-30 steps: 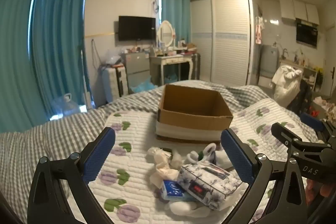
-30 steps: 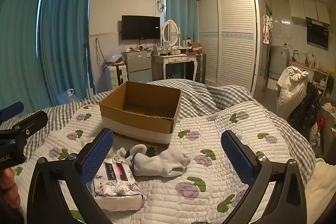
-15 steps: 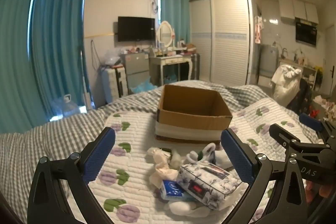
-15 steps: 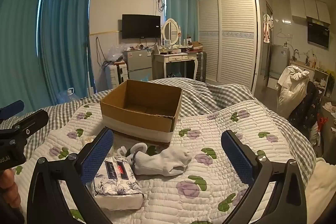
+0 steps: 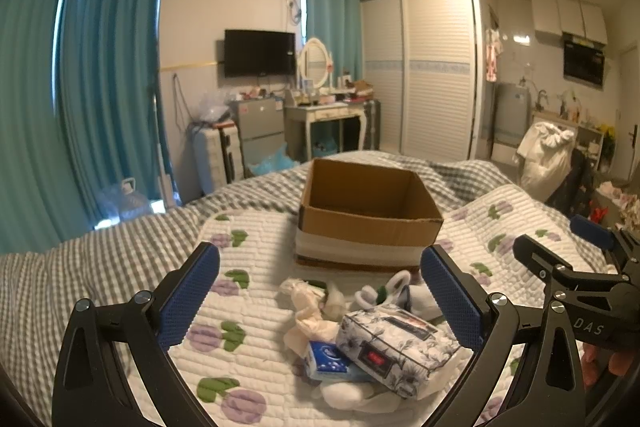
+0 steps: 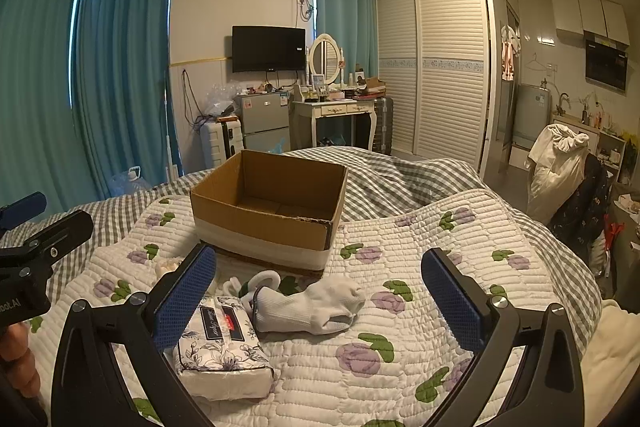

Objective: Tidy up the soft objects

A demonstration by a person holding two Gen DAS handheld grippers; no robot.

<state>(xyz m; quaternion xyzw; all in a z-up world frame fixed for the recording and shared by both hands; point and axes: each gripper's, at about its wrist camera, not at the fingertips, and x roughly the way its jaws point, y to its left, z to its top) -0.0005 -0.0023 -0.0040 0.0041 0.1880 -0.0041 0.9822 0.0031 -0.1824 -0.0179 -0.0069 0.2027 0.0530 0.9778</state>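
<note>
An open cardboard box [image 5: 368,211] [image 6: 272,211] stands on the quilted bed. In front of it lies a pile: a floral tissue pack [image 5: 396,347] [image 6: 220,343], a small blue tissue packet [image 5: 326,357], a crumpled cream cloth [image 5: 308,311] and white socks [image 6: 312,307] [image 5: 400,293]. My left gripper [image 5: 320,303] is open and empty, hovering above the pile. My right gripper [image 6: 316,303] is open and empty, with the white sock between its fingers in view. The right gripper also shows at the right edge of the left wrist view [image 5: 560,267].
The flowered quilt [image 6: 440,267] covers a grey checked blanket [image 5: 100,259]. Beyond the bed are teal curtains [image 5: 100,67], a dressing table [image 6: 332,107], a small fridge [image 6: 264,119] and a white wardrobe [image 6: 436,67]. A chair with clothes [image 6: 568,179] stands at the right.
Both grippers have drifted very slightly; the box and pile sit a touch higher in the right wrist view. Nothing has been grasped or moved.
</note>
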